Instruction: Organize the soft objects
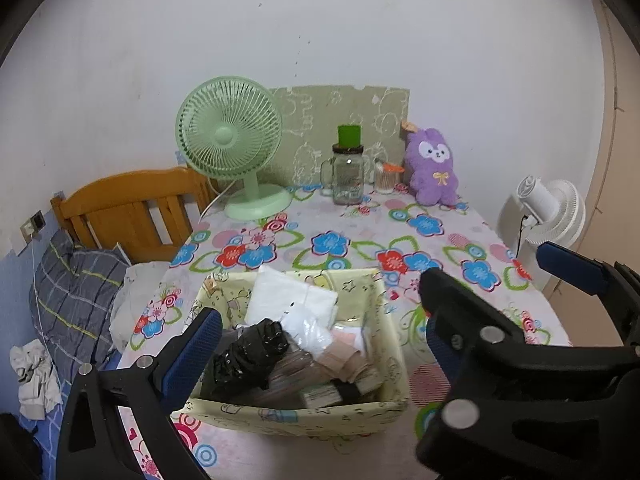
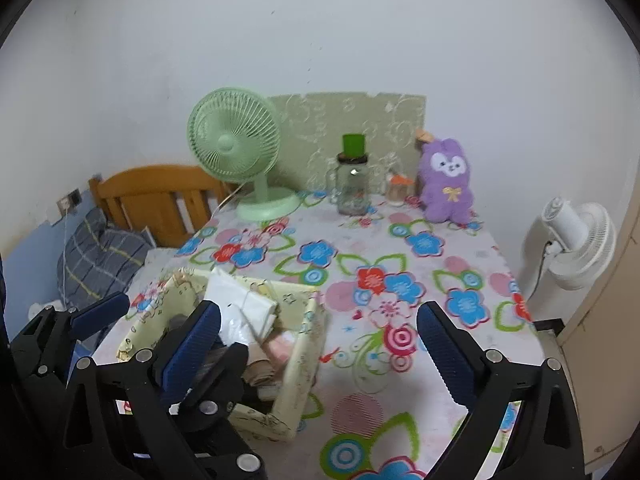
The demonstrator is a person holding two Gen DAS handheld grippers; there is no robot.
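Both of your claws stand wide apart and hold nothing: the left claw (image 1: 316, 320) frames the pale yellow fabric basket with cartoon print (image 1: 394, 344), and the right claw (image 2: 318, 320) hangs over bare flowered cloth just to the basket's right. No earlier view tells whether anything was let go, so judge only from how things lie.

The soft things sit inside the basket on the worktop covered in a floral cloth (image 2: 400, 248): a folded white cloth (image 1: 296, 296) towards the back, a crumpled black plastic bag (image 1: 250, 350) near the front left, clear-wrapped packets and a beige fabric roll (image 1: 352, 364) beside them. A purple plush rabbit with a yellow bow (image 1: 432, 168) stands well apart at the far edge, against the wall.

Risks from here, as I judge them:
- The basket walls look limp; a finger catching the rim would fold or drag it towards the near edge.
- The white cloth rides above the rim and could slide out if nudged.
- The two claws are close together; crossing them invites a knock.
- Reaching for the plush passes the clear glass mug jar with a green cup on top (image 1: 348, 176) and the mint-green desk fan (image 1: 230, 136); a sweep there could topple either.
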